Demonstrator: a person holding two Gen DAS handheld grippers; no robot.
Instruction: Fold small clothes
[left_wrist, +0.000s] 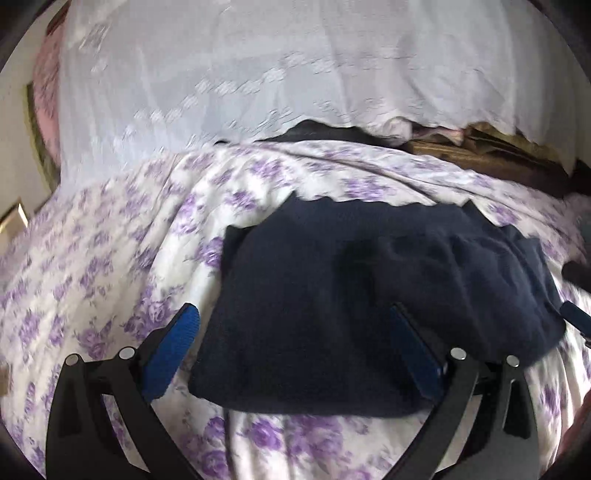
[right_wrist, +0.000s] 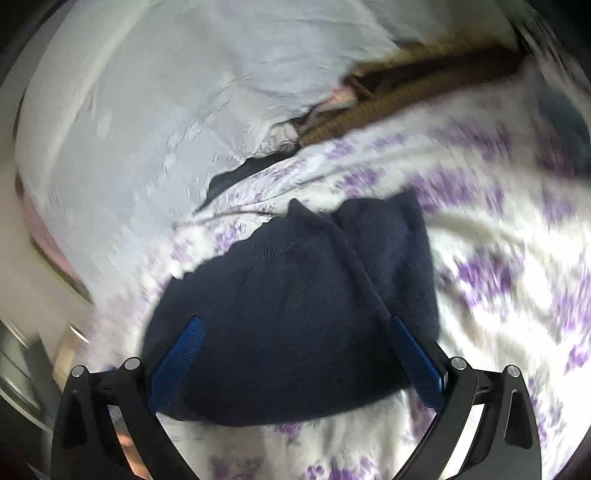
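Black angular frames on left gripper (left_wrist: 293, 314) and right gripper (right_wrist: 295, 326); ribbed blue pads (left_wrist: 173, 354) on fingers; round silver screw heads (right_wrist: 458, 363) at joints.

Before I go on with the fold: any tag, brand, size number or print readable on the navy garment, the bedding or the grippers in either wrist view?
None readable.
Navy garment: plain knit, no tag or print showing.
Floral sheet: purple flowers only, no words.
White embroidered cloth: stitched pattern, blurred, no letters made out.
Left gripper and right gripper: no markings visible.
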